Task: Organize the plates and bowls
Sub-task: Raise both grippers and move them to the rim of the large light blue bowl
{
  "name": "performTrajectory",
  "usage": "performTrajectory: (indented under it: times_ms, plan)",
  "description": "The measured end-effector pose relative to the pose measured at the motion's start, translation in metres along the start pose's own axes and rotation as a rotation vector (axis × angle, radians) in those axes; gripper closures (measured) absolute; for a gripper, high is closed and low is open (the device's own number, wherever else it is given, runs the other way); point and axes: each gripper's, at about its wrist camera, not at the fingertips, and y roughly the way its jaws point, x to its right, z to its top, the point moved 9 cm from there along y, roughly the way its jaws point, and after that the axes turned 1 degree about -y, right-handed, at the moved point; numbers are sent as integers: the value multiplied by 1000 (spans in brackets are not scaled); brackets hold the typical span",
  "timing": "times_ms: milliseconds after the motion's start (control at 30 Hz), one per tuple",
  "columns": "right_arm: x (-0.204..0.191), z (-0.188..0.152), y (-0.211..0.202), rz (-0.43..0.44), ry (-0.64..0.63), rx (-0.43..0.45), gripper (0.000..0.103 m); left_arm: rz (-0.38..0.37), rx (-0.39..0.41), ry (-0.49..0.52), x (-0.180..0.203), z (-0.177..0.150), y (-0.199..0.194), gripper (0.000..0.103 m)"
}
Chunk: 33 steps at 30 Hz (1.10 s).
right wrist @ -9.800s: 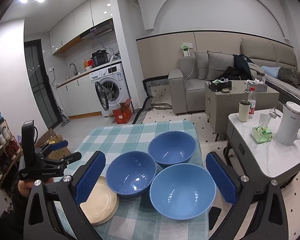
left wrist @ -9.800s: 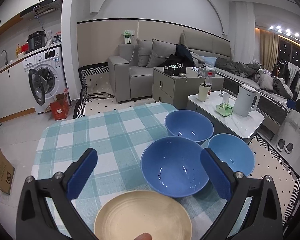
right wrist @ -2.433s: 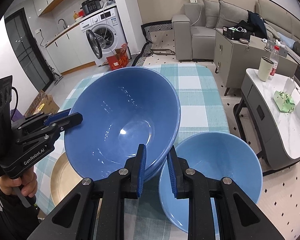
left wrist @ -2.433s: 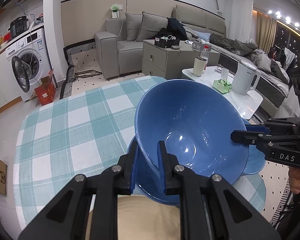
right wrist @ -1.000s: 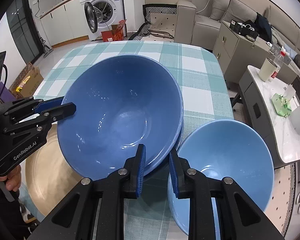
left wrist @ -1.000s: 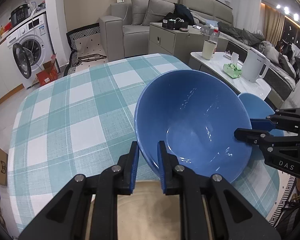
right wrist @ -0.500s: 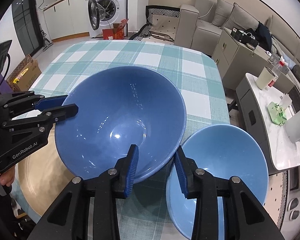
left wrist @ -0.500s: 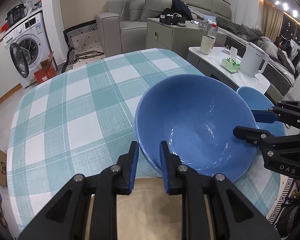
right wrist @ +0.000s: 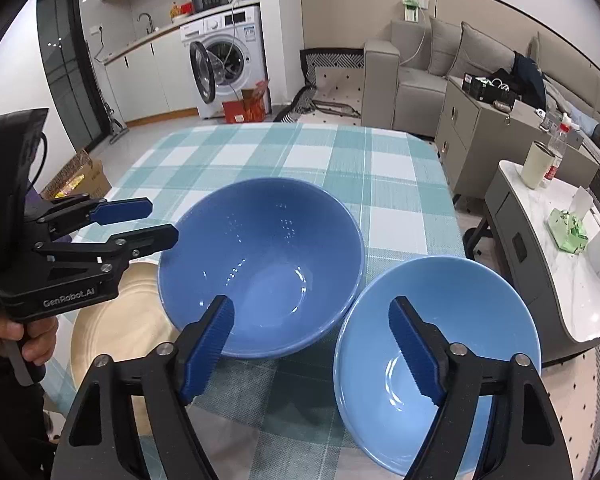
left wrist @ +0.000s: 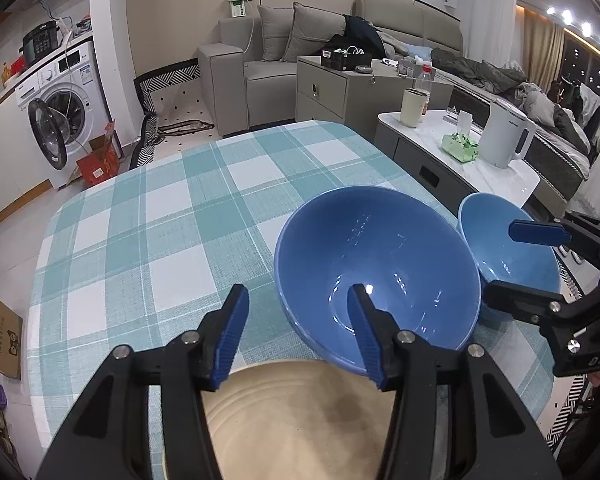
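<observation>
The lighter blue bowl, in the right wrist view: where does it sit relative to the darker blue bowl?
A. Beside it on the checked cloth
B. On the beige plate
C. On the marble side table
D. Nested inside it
A: the lighter blue bowl stands on the checked cloth next to the darker blue bowl, not inside it.

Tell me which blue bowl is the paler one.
The paler bowl is the single one at the table's right edge, nearest the white side table. The darker bowl sits left of it, beside the beige plate.
</observation>
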Motion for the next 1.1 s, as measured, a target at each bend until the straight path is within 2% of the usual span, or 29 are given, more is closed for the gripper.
performTrajectory:
  times_ms: [33, 100, 167, 300, 533, 733, 1100]
  plan:
    - [1, -1, -3, 5, 9, 13, 18, -4, 4, -3, 1, 1, -1, 43]
    - [5, -3, -9, 18, 43, 38, 13, -6, 20, -7, 3, 3, -5, 15]
    - [11, -6, -14, 20, 80, 58, 9, -7, 42, -5, 5, 6, -10, 10]
    - [23, -12, -25, 0, 129, 84, 4, -57, 66, -1, 14, 11, -19, 0]
    - [43, -28, -44, -24, 153, 137, 1, -100, 82, -1, 23, 14, -32, 0]
    - [68, -37, -64, -43, 225, 168, 1, -119, 84, -3, 30, 16, -33, 0]
    - [101, -47, -100, -74, 338, 219, 1, -162, 85, 49, 68, 19, -27, 0]
